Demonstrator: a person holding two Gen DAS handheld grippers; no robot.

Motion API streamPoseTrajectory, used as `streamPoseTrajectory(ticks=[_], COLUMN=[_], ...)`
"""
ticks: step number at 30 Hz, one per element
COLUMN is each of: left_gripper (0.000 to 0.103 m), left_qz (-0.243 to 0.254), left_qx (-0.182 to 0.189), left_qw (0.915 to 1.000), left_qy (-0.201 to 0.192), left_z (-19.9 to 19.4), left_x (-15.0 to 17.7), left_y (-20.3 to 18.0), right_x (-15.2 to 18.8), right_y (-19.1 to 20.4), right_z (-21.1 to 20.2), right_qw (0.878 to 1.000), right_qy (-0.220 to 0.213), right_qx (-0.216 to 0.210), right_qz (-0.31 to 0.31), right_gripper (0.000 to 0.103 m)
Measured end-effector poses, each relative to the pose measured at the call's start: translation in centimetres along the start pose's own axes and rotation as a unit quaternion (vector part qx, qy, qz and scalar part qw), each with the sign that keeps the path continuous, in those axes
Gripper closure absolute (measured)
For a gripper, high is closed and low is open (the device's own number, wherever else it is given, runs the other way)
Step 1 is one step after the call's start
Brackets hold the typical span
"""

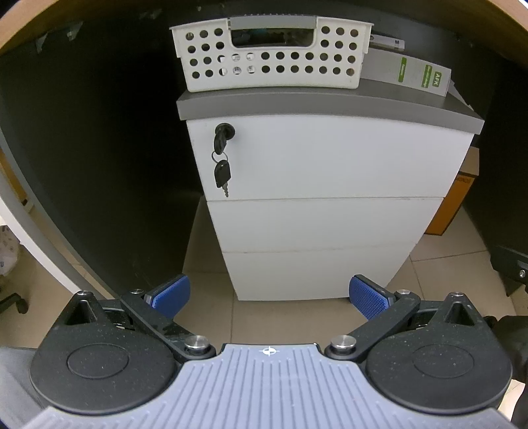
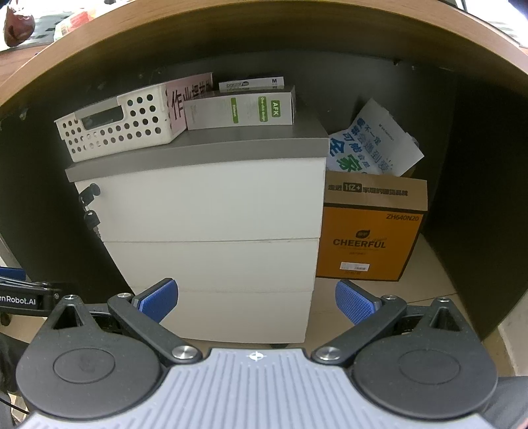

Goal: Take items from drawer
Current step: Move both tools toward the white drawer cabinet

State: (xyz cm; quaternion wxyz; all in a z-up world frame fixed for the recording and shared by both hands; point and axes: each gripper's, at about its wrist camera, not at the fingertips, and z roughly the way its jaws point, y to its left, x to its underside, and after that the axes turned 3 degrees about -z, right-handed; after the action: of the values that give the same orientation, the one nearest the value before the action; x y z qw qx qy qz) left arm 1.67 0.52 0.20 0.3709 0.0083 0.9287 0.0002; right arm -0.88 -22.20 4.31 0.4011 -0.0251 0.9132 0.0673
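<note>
A white three-drawer cabinet (image 1: 323,184) with a grey top stands under a desk; it also shows in the right wrist view (image 2: 211,231). All three drawers are shut. Black keys (image 1: 221,158) hang from the lock at the top drawer's left corner, also seen in the right wrist view (image 2: 89,204). My left gripper (image 1: 269,298) is open and empty, in front of the bottom drawer, some way back. My right gripper (image 2: 256,302) is open and empty, facing the lower drawers from the right. The drawers' contents are hidden.
A white perforated basket (image 1: 270,56) and grey boxes (image 1: 406,72) sit on the cabinet top. An orange cardboard box (image 2: 369,231) holding a printed bag (image 2: 369,145) stands right of the cabinet. The dark desk panel (image 1: 99,148) is to the left, the desk edge (image 2: 264,29) overhead.
</note>
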Motion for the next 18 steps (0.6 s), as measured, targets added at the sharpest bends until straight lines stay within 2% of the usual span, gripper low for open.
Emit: streamPoseTrajectory(ticks=[18], left_gripper=[0.0], left_qz=[-0.012], left_qx=[-0.011], left_qw=[0.9998], left_qy=[0.005], left_z=[0.76], left_x=[-0.07], left_y=[0.67], right_x=[0.35], right_y=[-0.24], right_z=[0.38], right_qw=[1.0], right_qy=[0.004], right_qx=[0.005], right_qz=[0.004], right_gripper=[0.0])
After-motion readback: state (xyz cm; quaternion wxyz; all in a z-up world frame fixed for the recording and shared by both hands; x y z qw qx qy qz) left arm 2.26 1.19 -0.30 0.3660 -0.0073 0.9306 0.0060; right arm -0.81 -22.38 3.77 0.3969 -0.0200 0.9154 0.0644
